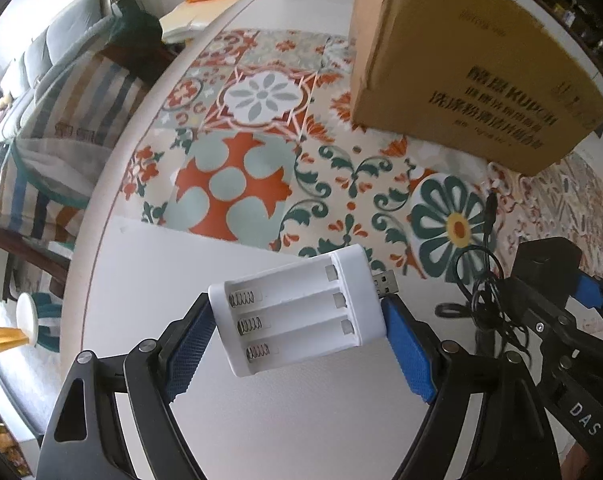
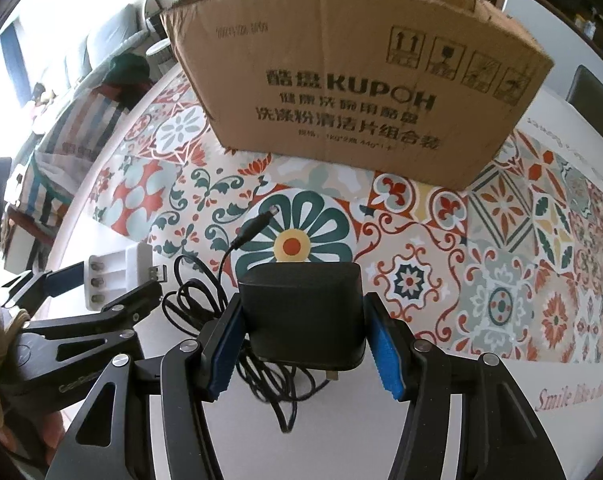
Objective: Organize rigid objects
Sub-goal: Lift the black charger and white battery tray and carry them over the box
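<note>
My left gripper [image 1: 299, 320] is shut on a white USB battery charger [image 1: 301, 316] with three empty slots, held just above the white table; it also shows in the right wrist view [image 2: 115, 280]. My right gripper [image 2: 303, 324] is shut on a black power adapter [image 2: 301, 312] whose tangled black cable [image 2: 205, 300] trails to the left, its barrel plug [image 2: 257, 224] lying on the patterned mat. The right gripper and the cable [image 1: 485, 292] show at the right of the left wrist view. An open brown cardboard box [image 2: 341, 92] stands ahead of both grippers.
A colourful patterned mat [image 2: 421, 260] covers the middle of the round white table [image 1: 149, 280]. The box [image 1: 461, 68] sits on the mat's far side. A striped chair [image 1: 61, 120] and a sofa stand beyond the table's left edge.
</note>
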